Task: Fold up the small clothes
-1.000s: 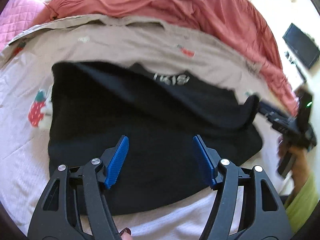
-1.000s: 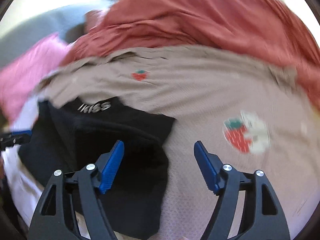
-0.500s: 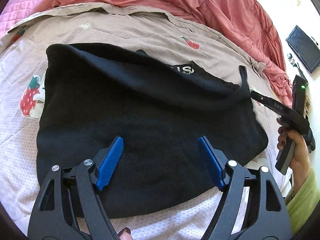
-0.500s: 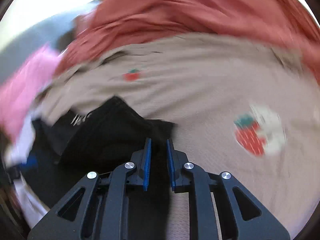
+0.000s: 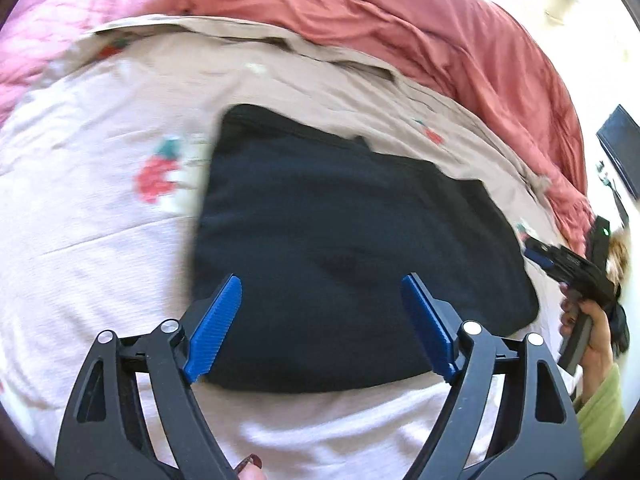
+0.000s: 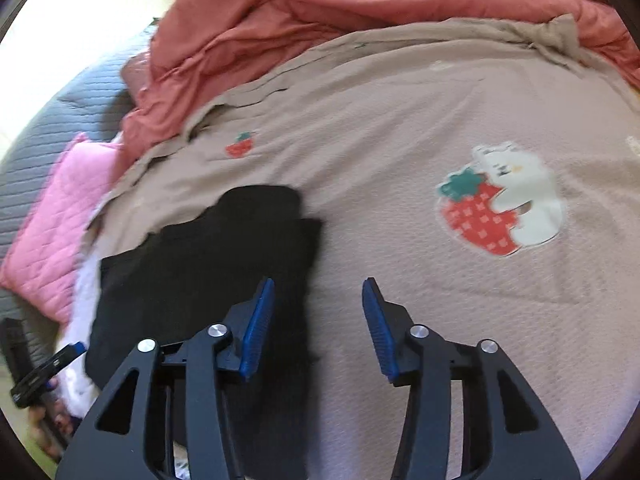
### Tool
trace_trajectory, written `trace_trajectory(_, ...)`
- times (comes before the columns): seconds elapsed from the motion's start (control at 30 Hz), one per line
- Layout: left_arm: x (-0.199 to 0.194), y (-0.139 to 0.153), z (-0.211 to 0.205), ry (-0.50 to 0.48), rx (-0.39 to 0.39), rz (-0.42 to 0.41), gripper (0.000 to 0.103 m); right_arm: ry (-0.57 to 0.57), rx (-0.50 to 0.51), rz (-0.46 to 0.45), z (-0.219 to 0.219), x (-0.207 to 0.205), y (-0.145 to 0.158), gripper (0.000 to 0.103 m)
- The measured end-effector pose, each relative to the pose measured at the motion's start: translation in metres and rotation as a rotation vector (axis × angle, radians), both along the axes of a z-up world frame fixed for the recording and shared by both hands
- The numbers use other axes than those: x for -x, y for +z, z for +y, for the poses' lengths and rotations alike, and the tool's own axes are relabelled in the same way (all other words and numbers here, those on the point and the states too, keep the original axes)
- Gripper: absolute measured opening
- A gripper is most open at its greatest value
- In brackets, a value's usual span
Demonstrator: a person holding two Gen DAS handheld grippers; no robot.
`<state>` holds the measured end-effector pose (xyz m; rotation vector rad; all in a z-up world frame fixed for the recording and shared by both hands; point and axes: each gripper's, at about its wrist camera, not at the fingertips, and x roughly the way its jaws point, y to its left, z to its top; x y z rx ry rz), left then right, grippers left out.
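A small black garment (image 5: 344,248) lies folded flat on a beige strawberry-print bedspread (image 5: 100,200). My left gripper (image 5: 320,320) is open and empty, its blue pads just above the garment's near edge. My right gripper (image 6: 318,320) is open and empty, over the garment's right edge (image 6: 208,272), its left pad over the black cloth and its right pad over the bedspread (image 6: 440,300). The right gripper also shows at the right of the left wrist view (image 5: 560,260), off the garment's right side.
A rumpled red duvet (image 5: 400,28) lies along the far side of the bed, and it also shows in the right wrist view (image 6: 340,4). A pink quilted pillow (image 6: 52,224) and a grey quilt (image 6: 48,128) are at the left. A dark screen (image 5: 620,148) is beyond the bed.
My right gripper, shut on the garment's raised corner half a second ago, has opened and let it go. The garment now lies flatter, its printed waistband hidden. The left gripper stayed open.
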<state>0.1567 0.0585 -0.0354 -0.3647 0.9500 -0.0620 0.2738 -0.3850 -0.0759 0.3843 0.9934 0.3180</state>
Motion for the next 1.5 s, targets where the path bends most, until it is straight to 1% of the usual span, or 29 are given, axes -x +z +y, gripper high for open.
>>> trace_trajectory(0.07,0.005,-0.006,0.017,0.050,0.014,0.016,0.078,0.009,-0.027,0.032,0.001,0.002,-0.007,0.047)
trace_trajectory(0.17,0.007,-0.017,0.029,0.086,0.063,0.033,0.078,-0.001,-0.077,0.069,0.000,0.004,-0.019,0.048)
trace_trajectory(0.23,0.007,-0.023,0.029,0.087,0.076,0.036,0.078,-0.012,-0.119,0.071,-0.001,0.006,-0.026,0.048)
trace_trajectory(0.3,0.006,-0.028,0.025,0.076,0.082,0.036,0.078,-0.030,-0.152,0.053,-0.004,0.007,-0.027,0.048)
trace_trajectory(0.37,0.003,-0.033,0.016,0.051,0.066,0.034,0.078,-0.039,-0.183,0.042,-0.004,0.007,-0.028,0.048)
trace_trajectory(0.4,0.002,-0.035,0.013,0.044,0.045,0.034,0.071,-0.040,-0.193,0.036,-0.002,0.007,-0.029,0.048)
trace_trajectory(0.43,0.001,-0.037,0.009,0.034,0.018,0.042,0.056,-0.039,-0.196,0.028,0.000,0.007,-0.028,0.045)
trace_trajectory(0.47,0.001,-0.040,0.007,0.027,0.003,0.048,0.052,-0.027,-0.202,0.013,0.004,0.006,-0.026,0.031)
trace_trajectory(0.5,0.001,-0.042,0.006,0.025,-0.015,0.049,0.047,-0.017,-0.202,0.004,0.007,0.006,-0.024,0.007)
trace_trajectory(0.53,0.002,-0.042,0.005,0.019,-0.026,0.042,0.041,-0.013,-0.183,-0.010,0.011,0.007,-0.020,0.007)
trace_trajectory(0.6,0.004,-0.039,0.008,0.017,-0.025,0.032,0.034,-0.007,-0.127,-0.086,0.017,0.017,0.002,0.007)
trace_trajectory(0.63,0.004,-0.038,0.010,0.016,-0.018,0.030,0.033,-0.008,-0.114,-0.106,0.018,0.021,0.008,0.007)
trace_trajectory(0.67,0.004,-0.037,0.012,0.011,-0.009,0.031,0.033,-0.016,-0.069,-0.122,0.020,0.026,0.016,0.007)
trace_trajectory(0.73,0.005,-0.038,0.015,0.011,0.002,0.032,0.033,-0.013,0.039,-0.132,0.025,0.031,0.017,0.007)
trace_trajectory(0.77,0.005,-0.039,0.016,0.013,0.012,0.033,0.033,-0.008,0.090,-0.111,0.029,0.030,0.009,0.007)
trace_trajectory(0.87,0.005,-0.039,0.018,0.017,0.029,0.037,0.033,-0.002,0.151,-0.046,0.035,0.021,-0.015,0.009)
trace_trajectory(0.93,0.006,-0.038,0.017,0.014,0.032,0.039,0.033,-0.019,0.152,-0.029,0.033,0.019,-0.023,0.011)
trace_trajectory(1.0,0.006,-0.037,0.018,0.011,0.034,0.040,0.031,-0.043,0.131,-0.018,0.028,0.019,-0.025,0.019)
trace_trajectory(1.03,0.006,-0.037,0.018,0.010,0.034,0.039,0.030,-0.052,0.124,-0.015,0.025,0.020,-0.024,0.023)
trace_trajectory(1.07,0.006,-0.037,0.018,0.011,0.035,0.039,0.030,-0.069,0.128,-0.012,0.020,0.022,-0.022,0.030)
trace_trajectory(1.1,0.006,-0.037,0.018,0.012,0.035,0.040,0.029,-0.077,0.133,-0.016,0.018,0.026,-0.020,0.034)
trace_trajectory(1.2,0.010,-0.035,0.020,0.019,0.050,0.042,0.028,-0.121,0.141,-0.055,0.010,0.038,-0.005,0.043)
trace_trajectory(1.3,0.012,-0.032,0.024,0.026,0.077,0.037,0.029,-0.125,0.142,-0.112,0.014,0.051,0.012,0.047)
trace_trajectory(1.37,0.014,-0.032,0.026,0.031,0.088,0.042,0.029,-0.091,0.147,-0.147,0.024,0.060,0.021,0.049)
trace_trajectory(1.43,0.014,-0.033,0.024,0.027,0.073,0.055,0.023,-0.045,0.144,-0.160,0.037,0.067,0.025,0.049)
trace_trajectory(1.5,0.016,-0.029,0.021,0.019,0.051,0.059,0.021,0.008,0.129,-0.151,0.053,0.073,0.023,0.049)
